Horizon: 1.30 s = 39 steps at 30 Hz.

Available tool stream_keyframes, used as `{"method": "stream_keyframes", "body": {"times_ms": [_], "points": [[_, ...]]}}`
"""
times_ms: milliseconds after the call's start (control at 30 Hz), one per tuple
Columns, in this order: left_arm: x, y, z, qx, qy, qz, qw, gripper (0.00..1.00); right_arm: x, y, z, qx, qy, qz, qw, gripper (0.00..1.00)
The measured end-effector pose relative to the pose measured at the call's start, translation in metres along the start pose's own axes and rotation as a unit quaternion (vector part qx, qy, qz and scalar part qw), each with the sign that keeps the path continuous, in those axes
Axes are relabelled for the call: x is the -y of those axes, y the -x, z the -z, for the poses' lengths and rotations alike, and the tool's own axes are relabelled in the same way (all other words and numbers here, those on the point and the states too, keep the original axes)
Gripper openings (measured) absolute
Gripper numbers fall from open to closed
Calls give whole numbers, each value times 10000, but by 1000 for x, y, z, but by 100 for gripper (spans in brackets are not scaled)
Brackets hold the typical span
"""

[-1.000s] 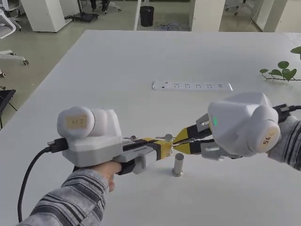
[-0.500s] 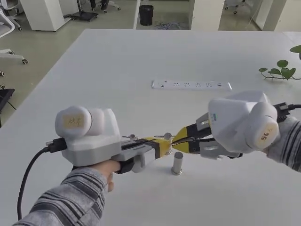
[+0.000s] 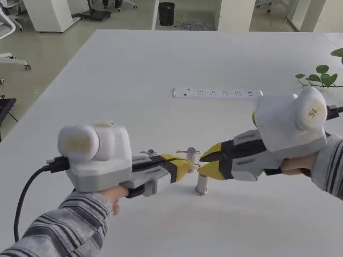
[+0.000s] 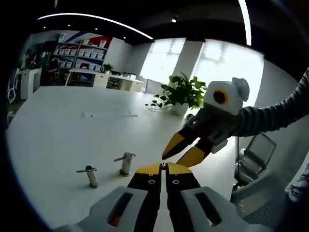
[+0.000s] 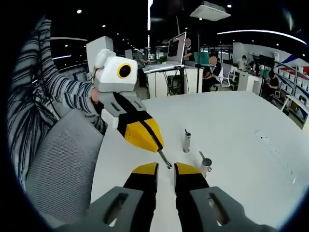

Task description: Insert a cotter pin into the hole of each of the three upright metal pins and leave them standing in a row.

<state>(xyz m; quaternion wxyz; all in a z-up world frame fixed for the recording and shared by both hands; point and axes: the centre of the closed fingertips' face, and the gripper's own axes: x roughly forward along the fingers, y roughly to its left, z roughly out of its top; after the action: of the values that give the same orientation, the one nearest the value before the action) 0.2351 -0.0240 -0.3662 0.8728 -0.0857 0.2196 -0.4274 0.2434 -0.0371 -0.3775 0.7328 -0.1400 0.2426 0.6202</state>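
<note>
At the near edge of the white tabletop [image 3: 134, 80], the left gripper [image 3: 188, 166], its yellow-and-black jaws pressed together, pinches a thin steel cotter pin [image 5: 164, 158] that pokes out past its tips, as the right gripper view shows. The right gripper [image 3: 200, 163], which half a second earlier met the left tip to tip, has rolled its white housing upward and eased back a touch. Its jaws now stand spread with a clear gap between them, so it appears to have let go and left the cotter pin with the left gripper alone. That likely clears the way for the last insertion. The short upright grey metal pin [image 3: 202, 184] with a flanged base stands on the tabletop just below the gap between the two gripper tips, apart from both, and no cotter pin can be seen through it. The held cotter pin hangs above and just to the left of that pin's top, so it must drop and line up with the hole. Just beyond, two more upright metal pins [image 3: 191, 155] [image 3: 150, 154] each carry a cotter pin crosswise near the top. Farther back lie a long white power strip [image 3: 217, 96] and, at the right edge, a green leafy plant [image 3: 321, 79].
</note>
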Motion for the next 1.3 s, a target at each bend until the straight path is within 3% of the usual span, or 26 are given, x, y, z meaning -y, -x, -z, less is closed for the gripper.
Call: {"method": "stream_keyframes", "body": {"times_ms": [100,300,600,867,1100,1300], "points": [[4,2,2,16,-159,150,9998,0,-5,3,1,67,-165,-101,9998,10],[13,7,4,42,-205,447,9988,0,-20,7,4,200,-567,-409,9974,11],[26,10,4,61,-300,797,9964,0,-39,4,8,173,-755,-744,9942,10],[31,11,1,104,-307,946,9950,0,-42,4,6,251,-859,-847,9924,5],[34,11,2,102,-305,1031,9942,0,-45,8,2,295,-651,-877,9936,1],[37,12,7,3,-374,1048,9938,0,-48,10,6,71,55,-905,9959,0]]}}
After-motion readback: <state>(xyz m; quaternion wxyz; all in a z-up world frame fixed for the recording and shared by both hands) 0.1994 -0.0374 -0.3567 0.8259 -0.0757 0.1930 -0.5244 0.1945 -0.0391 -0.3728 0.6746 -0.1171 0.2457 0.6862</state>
